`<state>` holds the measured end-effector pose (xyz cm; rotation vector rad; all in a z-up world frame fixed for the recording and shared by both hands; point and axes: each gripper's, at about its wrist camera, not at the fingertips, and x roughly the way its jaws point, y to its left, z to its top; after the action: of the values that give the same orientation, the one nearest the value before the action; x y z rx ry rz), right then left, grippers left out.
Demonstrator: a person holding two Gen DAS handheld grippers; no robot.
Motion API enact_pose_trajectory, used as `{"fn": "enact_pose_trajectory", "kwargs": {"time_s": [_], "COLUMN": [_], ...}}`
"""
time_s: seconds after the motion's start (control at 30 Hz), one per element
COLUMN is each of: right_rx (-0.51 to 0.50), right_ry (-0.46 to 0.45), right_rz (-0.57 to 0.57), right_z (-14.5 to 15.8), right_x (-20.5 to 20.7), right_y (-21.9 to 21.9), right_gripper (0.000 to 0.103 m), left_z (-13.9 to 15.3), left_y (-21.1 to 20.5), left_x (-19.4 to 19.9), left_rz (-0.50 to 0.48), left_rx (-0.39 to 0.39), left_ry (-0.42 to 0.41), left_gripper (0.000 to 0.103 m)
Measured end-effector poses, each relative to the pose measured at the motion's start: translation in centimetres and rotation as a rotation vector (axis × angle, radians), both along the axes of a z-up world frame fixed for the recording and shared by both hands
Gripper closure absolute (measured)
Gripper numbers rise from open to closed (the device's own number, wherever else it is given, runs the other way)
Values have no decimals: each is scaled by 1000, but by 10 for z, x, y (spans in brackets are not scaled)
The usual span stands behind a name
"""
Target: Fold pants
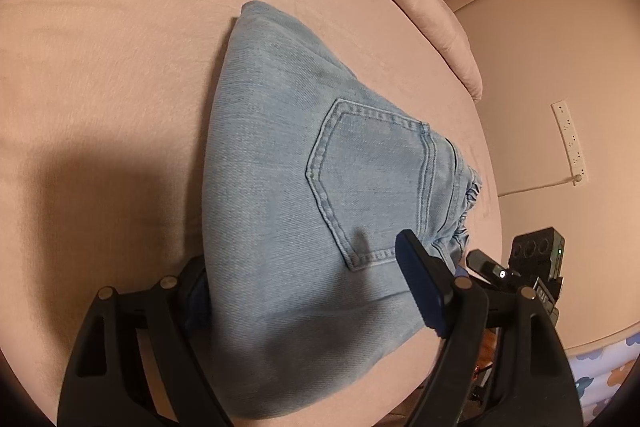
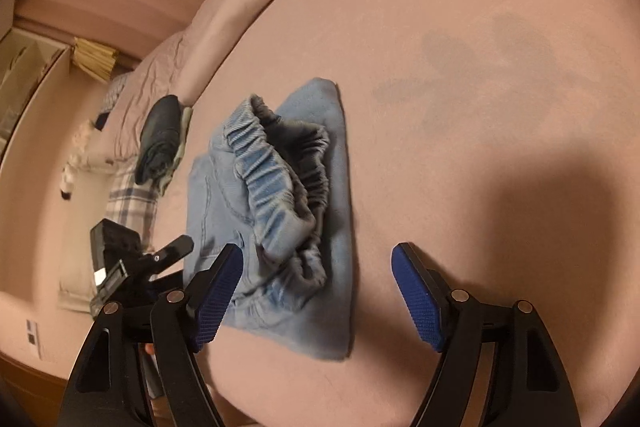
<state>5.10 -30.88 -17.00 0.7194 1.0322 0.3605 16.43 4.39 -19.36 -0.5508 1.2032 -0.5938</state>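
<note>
Pants: light blue denim pants [image 1: 280, 195], folded into a compact bundle with a stitched back pocket [image 1: 372, 179] facing up in the left wrist view.
Waistband: gathered elastic waistband [image 2: 280, 187] bunched and standing open on top of the fold in the right wrist view, its grey inside showing.
Where the pants lie: flat on a pink bed [image 1: 112, 67], near the edge of the mattress.
Left claw: the left claw [image 1: 308, 299] is spread wide and straddles the near end of the bundle; one blue-padded finger [image 1: 420, 291] lies over the denim just beside the pocket corner, the other is half hidden behind the cloth at the opposite edge. Whether the pads press on the cloth I cannot tell for sure; the jaws look parted with the cloth between them.
Right claw: the right claw [image 2: 316, 299] is spread wide; its left pad [image 2: 218, 301] overlaps the near corner of the pants in the picture, its right pad [image 2: 416, 299] is over bare sheet. Nothing is pinched.
Around: a dark folded garment [image 2: 160, 139] lies further along the bed edge, apart from the pants; a rolled pink cover [image 1: 432, 7] runs along the far side; a white power strip [image 1: 570, 143] lies on the floor beyond the bed.
Shadows: a dark shadow falls on the sheet beside each claw.
</note>
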Motion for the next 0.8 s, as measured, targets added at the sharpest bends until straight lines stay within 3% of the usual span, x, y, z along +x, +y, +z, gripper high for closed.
{"fn": "enact_pose_trajectory", "kwargs": {"time_s": [0.53,0.8], "right_rx": [-125,-115], "right_ry": [-22,-45], "right_rz": [127,125], "right_z": [2,0], "right_x": [46,54], "right_y": [45,42], "right_gripper": [16,16], "left_z": [1,2], "left_y": [-1,-6], "left_x": [10,14], "left_rz": [-27,-36], "left_rx": [7,33], "left_ry": [0,-12], "left_gripper": [23,23]}}
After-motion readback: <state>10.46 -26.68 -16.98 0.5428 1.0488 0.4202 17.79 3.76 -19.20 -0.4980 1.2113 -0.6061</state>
